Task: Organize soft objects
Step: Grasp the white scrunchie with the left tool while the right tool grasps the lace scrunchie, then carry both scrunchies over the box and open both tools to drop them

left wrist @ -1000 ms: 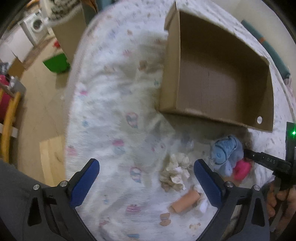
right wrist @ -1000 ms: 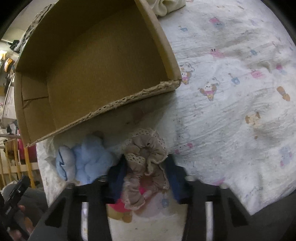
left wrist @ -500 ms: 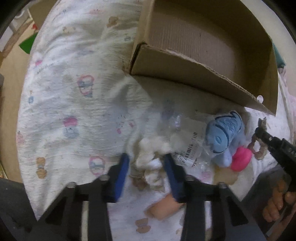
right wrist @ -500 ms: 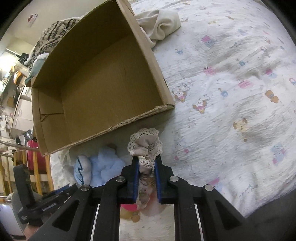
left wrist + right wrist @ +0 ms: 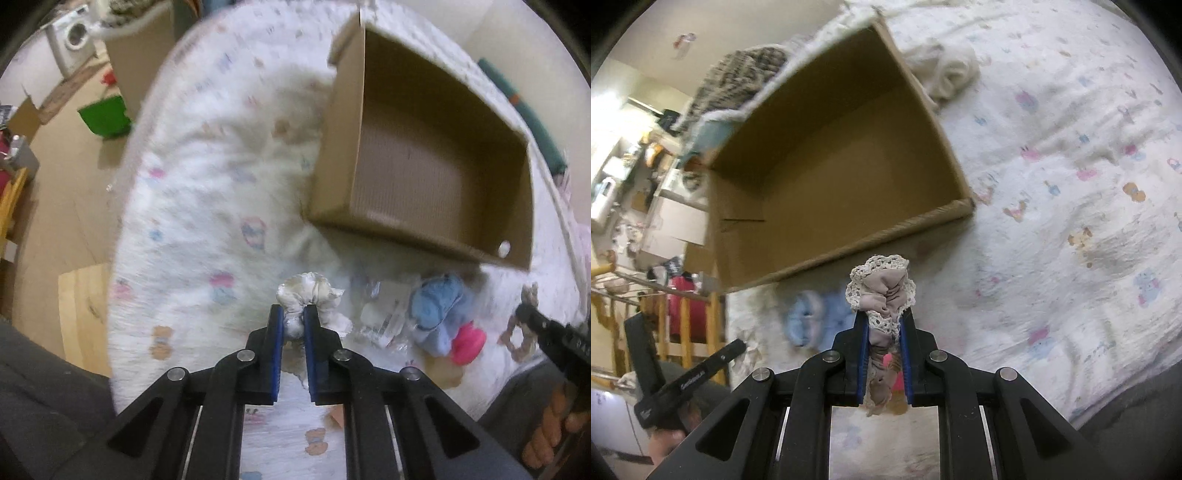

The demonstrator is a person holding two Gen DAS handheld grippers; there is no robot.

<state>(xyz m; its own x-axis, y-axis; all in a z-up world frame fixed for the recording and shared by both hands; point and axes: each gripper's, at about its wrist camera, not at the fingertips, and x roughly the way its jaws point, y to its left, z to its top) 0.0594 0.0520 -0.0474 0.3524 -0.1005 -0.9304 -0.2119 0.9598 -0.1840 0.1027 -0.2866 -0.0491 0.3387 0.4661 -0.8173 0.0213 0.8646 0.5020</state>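
Observation:
My left gripper [image 5: 293, 317] is shut on a white satin scrunchie [image 5: 308, 295] and holds it above the bed. My right gripper [image 5: 882, 321] is shut on a beige lace-edged scrunchie [image 5: 882, 291], lifted in front of the open cardboard box [image 5: 831, 162]. The box also shows in the left wrist view [image 5: 428, 177], and nothing shows inside it. A blue plush toy [image 5: 436, 314], a pink round object [image 5: 467, 343] and a clear plastic packet [image 5: 384, 317] lie on the sheet near the box. The right gripper and its scrunchie show at the right edge of the left wrist view [image 5: 524, 314].
The bed has a white sheet with small cartoon prints [image 5: 1071, 184]. A cream cloth [image 5: 949, 74] lies behind the box. The bed edge drops to the floor on the left [image 5: 74, 221], with a green bin [image 5: 105, 116] and a wooden board [image 5: 81, 306].
My left gripper closed on the white scrunchie and lifted it off the sheet. My right gripper, holding the beige scrunchie, rose higher toward the box.

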